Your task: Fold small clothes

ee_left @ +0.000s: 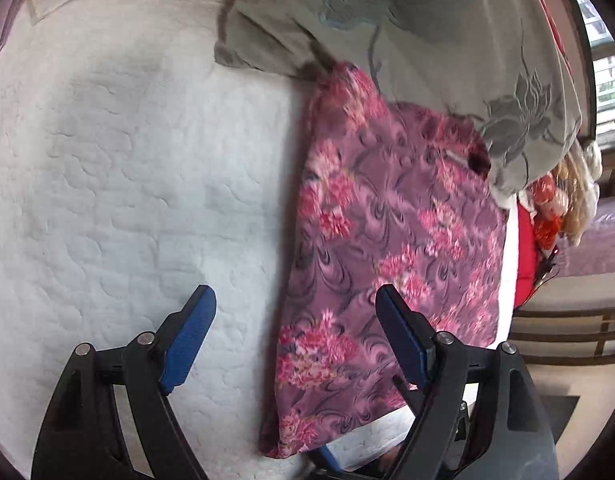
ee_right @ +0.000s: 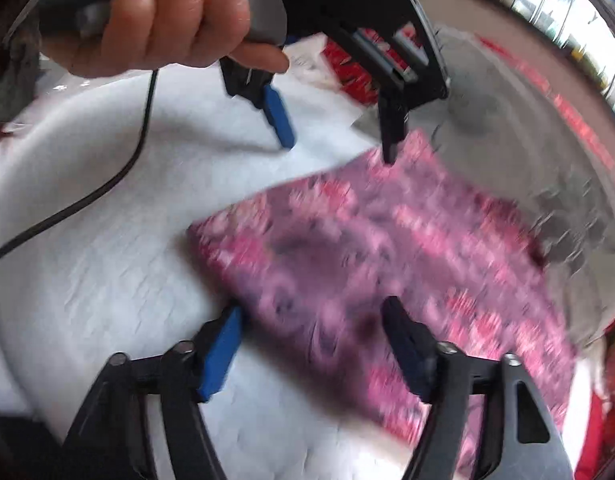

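Observation:
A purple garment with pink flowers [ee_left: 391, 248] lies folded flat on the white quilted bed [ee_left: 119, 168]; its far end is tucked under a grey floral quilt [ee_left: 427, 40]. My left gripper [ee_left: 295, 300] is open and empty above the garment's left edge, one finger over the bed, one over the cloth. It also shows in the right wrist view [ee_right: 339, 148], held by a hand. My right gripper [ee_right: 311, 312] is open and empty over the garment's [ee_right: 387, 248] near corner. This view is motion-blurred.
The grey floral quilt [ee_right: 507, 128] lies heaped along the far side. A doll in red [ee_left: 551, 208] and red cloth [ee_left: 525, 260] sit at the bed's right edge. A black cable [ee_right: 107, 184] trails over the bed. Wooden furniture [ee_left: 567, 332] stands beyond the edge.

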`<state>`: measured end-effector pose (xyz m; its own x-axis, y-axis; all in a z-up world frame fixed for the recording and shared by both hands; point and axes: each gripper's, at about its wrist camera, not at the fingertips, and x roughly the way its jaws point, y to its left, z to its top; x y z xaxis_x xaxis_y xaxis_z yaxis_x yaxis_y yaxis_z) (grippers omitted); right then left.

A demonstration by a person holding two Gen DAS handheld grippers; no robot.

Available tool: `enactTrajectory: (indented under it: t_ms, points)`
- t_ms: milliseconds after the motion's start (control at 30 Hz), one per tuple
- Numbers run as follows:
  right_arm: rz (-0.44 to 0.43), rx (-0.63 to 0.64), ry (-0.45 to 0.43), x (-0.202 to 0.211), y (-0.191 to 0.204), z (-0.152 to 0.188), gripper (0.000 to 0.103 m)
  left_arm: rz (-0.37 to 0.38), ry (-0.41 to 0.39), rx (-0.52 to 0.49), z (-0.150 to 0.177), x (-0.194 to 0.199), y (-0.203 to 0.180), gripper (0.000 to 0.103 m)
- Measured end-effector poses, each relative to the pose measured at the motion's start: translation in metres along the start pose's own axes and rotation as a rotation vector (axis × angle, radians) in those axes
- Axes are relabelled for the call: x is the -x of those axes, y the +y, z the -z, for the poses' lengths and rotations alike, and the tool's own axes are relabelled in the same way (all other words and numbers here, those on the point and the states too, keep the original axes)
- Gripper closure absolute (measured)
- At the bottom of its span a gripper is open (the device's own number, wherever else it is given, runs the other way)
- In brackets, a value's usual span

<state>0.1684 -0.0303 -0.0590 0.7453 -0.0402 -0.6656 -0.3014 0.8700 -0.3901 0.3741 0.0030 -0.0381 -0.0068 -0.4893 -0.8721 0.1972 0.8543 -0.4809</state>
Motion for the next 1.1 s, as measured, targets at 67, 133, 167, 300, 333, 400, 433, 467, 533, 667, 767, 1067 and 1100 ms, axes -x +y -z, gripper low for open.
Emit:
enactTrajectory:
  t_ms: [67,133,167,300,333,400,433,467,533,667,767,1067,1100]
  points:
    - [0.052,0.003,-0.016,-0.011,0.003,-0.006,0.027,0.023,0.005,0.020,-0.003,0.000,0.004,0.021]
    - [0.102,0.000,-0.025,-0.019,0.002,-0.010,0.036,0.067,0.010,0.046,-0.003,-0.002,0.009,0.021]
    - [0.108,-0.003,-0.024,-0.021,0.000,-0.013,0.047,0.082,0.016,0.053,-0.004,-0.003,0.009,0.021]
    - [0.087,-0.036,-0.058,-0.016,-0.013,-0.020,0.089,0.074,0.035,0.034,-0.009,-0.016,-0.004,0.021]
    - [0.092,-0.046,-0.082,-0.010,-0.013,-0.022,0.090,0.068,0.033,0.020,-0.010,-0.018,-0.009,0.021]
    - [0.093,-0.062,-0.133,0.005,-0.020,-0.023,0.092,0.068,0.034,-0.014,-0.013,-0.020,-0.022,0.021]
    - [0.091,-0.067,-0.145,0.007,-0.023,-0.024,0.093,0.071,0.038,-0.030,-0.014,-0.022,-0.029,0.021]
    - [0.088,-0.076,-0.159,0.011,-0.027,-0.024,0.093,0.072,0.036,-0.047,-0.015,-0.023,-0.037,0.021]
    - [0.083,-0.104,-0.174,0.015,-0.036,-0.023,0.094,0.053,0.025,-0.077,-0.015,-0.024,-0.050,0.034]
    - [0.063,-0.167,-0.183,0.019,-0.056,-0.020,0.094,0.007,0.042,-0.104,-0.016,-0.028,-0.074,0.088]
    - [0.049,-0.227,-0.193,0.030,-0.066,-0.015,0.094,0.003,0.007,-0.123,-0.013,-0.018,-0.095,0.089]
    - [0.016,-0.503,-0.240,0.074,-0.126,0.019,0.096,-0.023,-0.050,-0.225,0.006,-0.002,-0.181,0.090]
    - [0.014,-0.543,-0.245,0.081,-0.136,0.026,0.097,-0.029,-0.052,-0.235,0.009,-0.003,-0.194,0.090]
